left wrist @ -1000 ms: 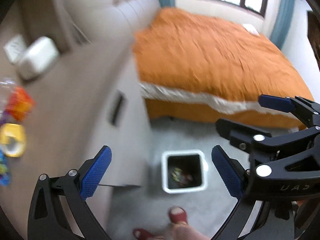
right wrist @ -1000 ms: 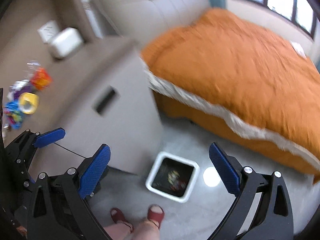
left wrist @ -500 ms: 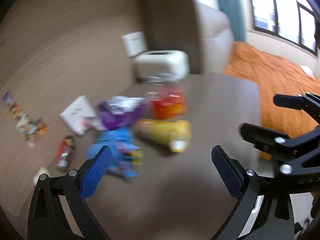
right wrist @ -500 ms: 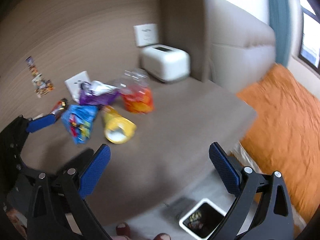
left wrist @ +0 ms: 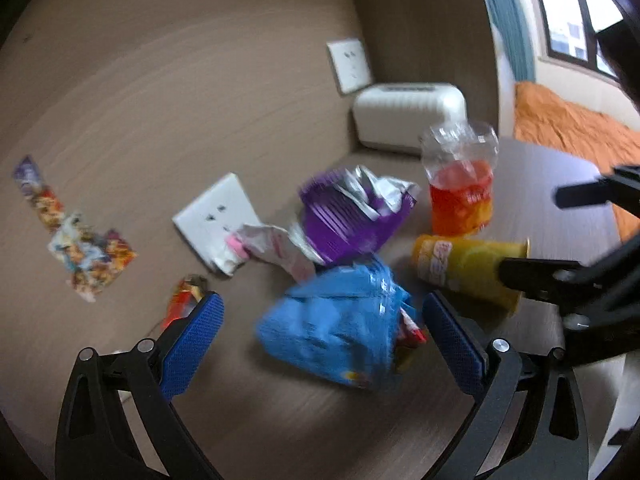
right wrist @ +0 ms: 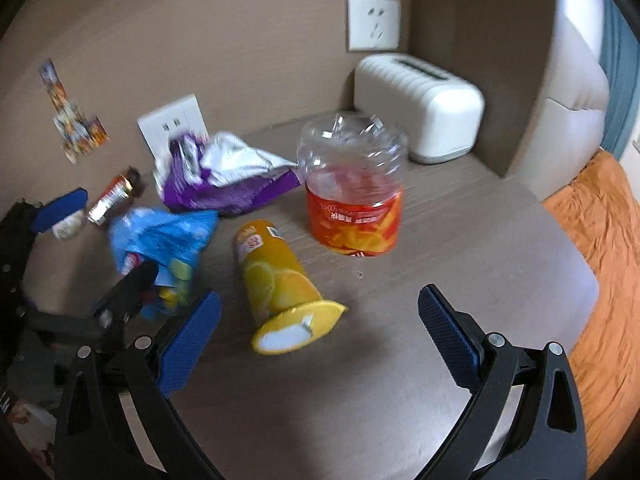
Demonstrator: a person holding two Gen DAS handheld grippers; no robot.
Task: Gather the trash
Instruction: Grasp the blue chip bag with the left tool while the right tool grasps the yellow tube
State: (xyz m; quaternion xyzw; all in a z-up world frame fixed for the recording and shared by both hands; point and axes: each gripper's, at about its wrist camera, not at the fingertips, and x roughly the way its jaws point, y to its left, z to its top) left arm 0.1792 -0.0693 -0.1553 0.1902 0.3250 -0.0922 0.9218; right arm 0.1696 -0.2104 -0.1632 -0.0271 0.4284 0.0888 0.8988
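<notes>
While spread, hand-held grippers [left wrist: 322,338], blue wrapper [left wrist: 336,336]

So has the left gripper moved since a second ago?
Yes. The left gripper swung from over the floor bin up to the tabletop, now at the blue wrapper, facing the wall socket.

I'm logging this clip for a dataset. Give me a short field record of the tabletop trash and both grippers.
surface: brown table
yellow cup: on its side, open end toward camera
orange-label bottle: cut-off, standing
blue wrapper: crumpled, between left jaws
purple bag: crumpled, by the wall
left gripper: open, empty
right gripper: open, empty, facing the cup
background: white toaster
</notes>
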